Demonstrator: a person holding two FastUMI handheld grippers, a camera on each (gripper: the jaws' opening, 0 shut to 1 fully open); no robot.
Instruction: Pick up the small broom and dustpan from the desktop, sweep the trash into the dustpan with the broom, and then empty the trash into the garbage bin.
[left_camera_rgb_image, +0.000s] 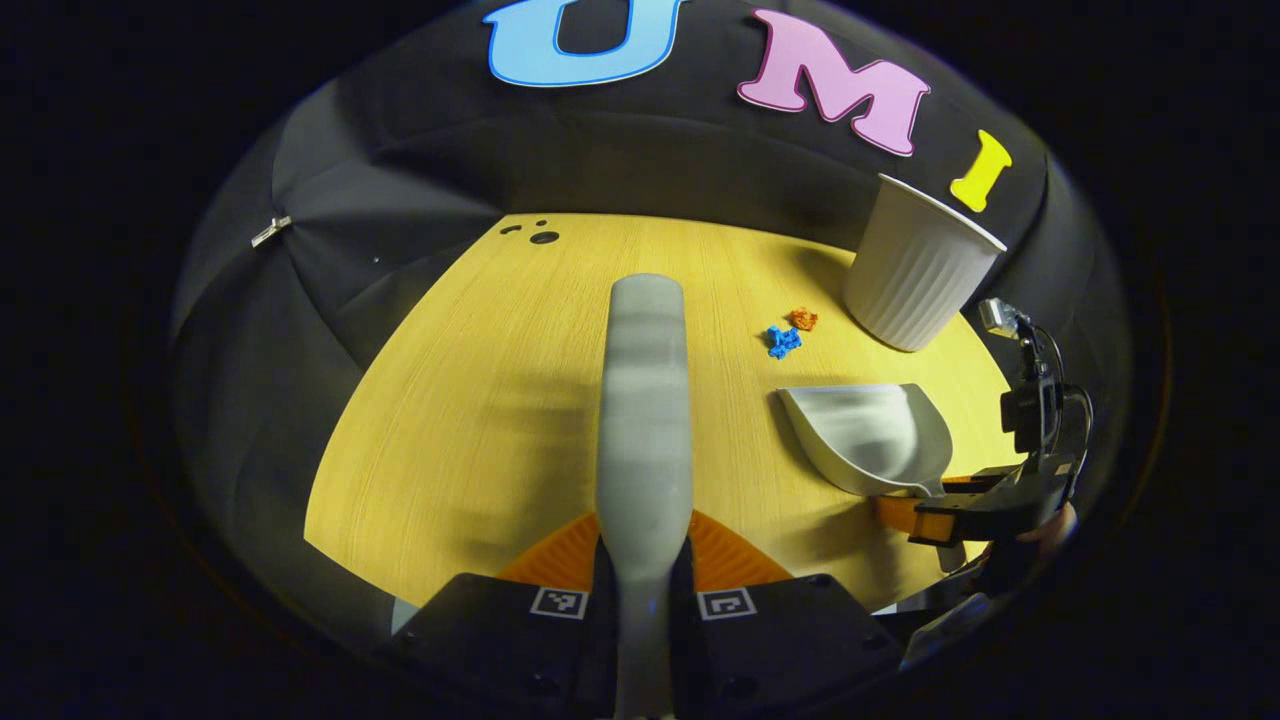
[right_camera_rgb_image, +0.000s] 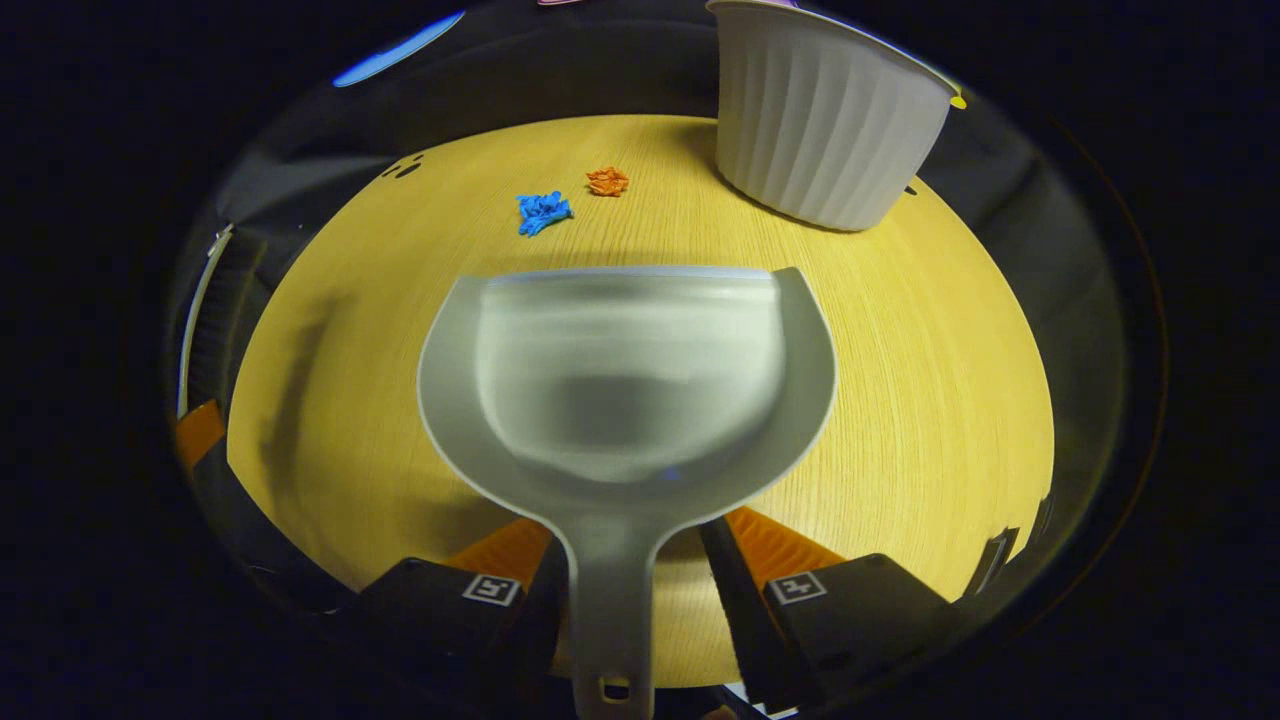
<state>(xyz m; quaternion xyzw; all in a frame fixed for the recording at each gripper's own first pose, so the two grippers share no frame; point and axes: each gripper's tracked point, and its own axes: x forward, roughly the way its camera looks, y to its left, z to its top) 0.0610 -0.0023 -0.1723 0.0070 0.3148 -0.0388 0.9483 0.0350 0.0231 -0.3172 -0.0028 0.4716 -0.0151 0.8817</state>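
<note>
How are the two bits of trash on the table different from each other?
The blue scrap is blue and spread out with ragged arms; the orange scrap is orange, rounder and a bit smaller. The orange scrap lies nearer the white bin, while the blue scrap lies nearer the dustpan. Both are crumpled bits lying apart on the wooden table, ahead of the dustpan's lip.

Wood-grain desktop (right_camera_rgb_image: 900, 400) (ribbed plastic bin (right_camera_rgb_image: 820, 130))

The grey broom (left_camera_rgb_image: 645, 400) points forward between the left gripper (left_camera_rgb_image: 641, 590) fingers. The grey dustpan (right_camera_rgb_image: 625, 385) opens ahead of the right gripper (right_camera_rgb_image: 625, 570). Beyond it lie blue trash (right_camera_rgb_image: 542, 211), orange trash (right_camera_rgb_image: 607, 181) and the white ribbed bin (right_camera_rgb_image: 825, 125).
</note>
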